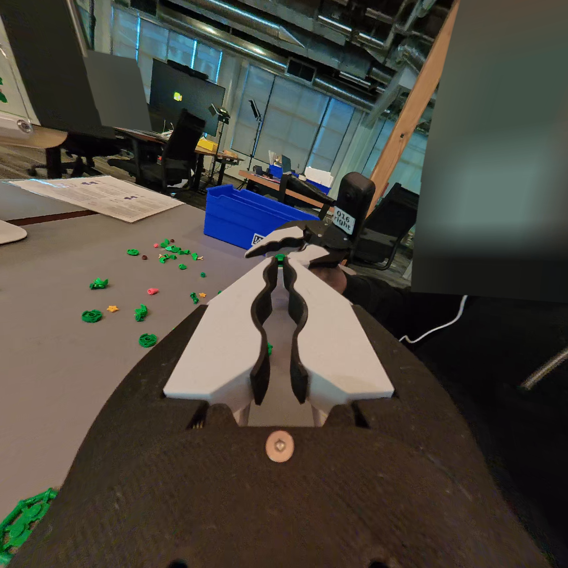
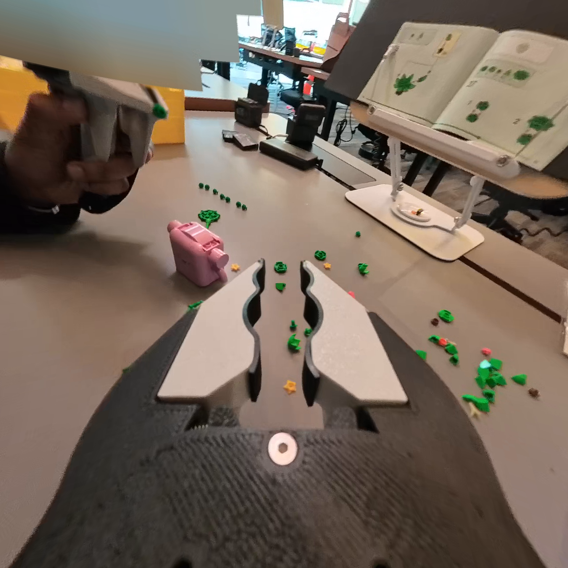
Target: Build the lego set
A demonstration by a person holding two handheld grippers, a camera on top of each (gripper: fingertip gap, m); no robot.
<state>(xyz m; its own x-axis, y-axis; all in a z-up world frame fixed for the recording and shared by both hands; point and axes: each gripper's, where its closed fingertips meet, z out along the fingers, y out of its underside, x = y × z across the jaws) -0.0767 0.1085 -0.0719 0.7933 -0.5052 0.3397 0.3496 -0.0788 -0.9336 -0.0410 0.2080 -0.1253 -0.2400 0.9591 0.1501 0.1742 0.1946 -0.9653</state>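
My left gripper (image 1: 279, 265) is shut on a small round green piece (image 1: 279, 257) at its fingertips and holds it in the air above the grey table (image 1: 76, 384). In the right wrist view the left gripper (image 2: 152, 103) shows at upper left with the green piece (image 2: 159, 111), held by a hand. My right gripper (image 2: 282, 265) is open and empty, low over loose pieces: a green round plate (image 2: 280, 266), a green leaf piece (image 2: 293, 342) and a yellow star (image 2: 289, 386). In the left wrist view the right gripper (image 1: 270, 246) is just beyond the left gripper's tips.
A pink brick build (image 2: 196, 253) stands left of my right gripper. A row of small green studs (image 2: 222, 196) and a green wheel-shaped piece (image 2: 209, 215) lie behind it. An instruction booklet on a white stand (image 2: 461, 83) is at right. A blue bin (image 1: 246, 215), a yellow box (image 2: 169, 129) and a paper sheet (image 1: 98, 196) sit farther back. The grippers' ends are close to 12 cm from one another. Measured from the fingertips, the yellow star (image 2: 289, 386) is 10 cm or so from the right gripper and 20 cm from the left.
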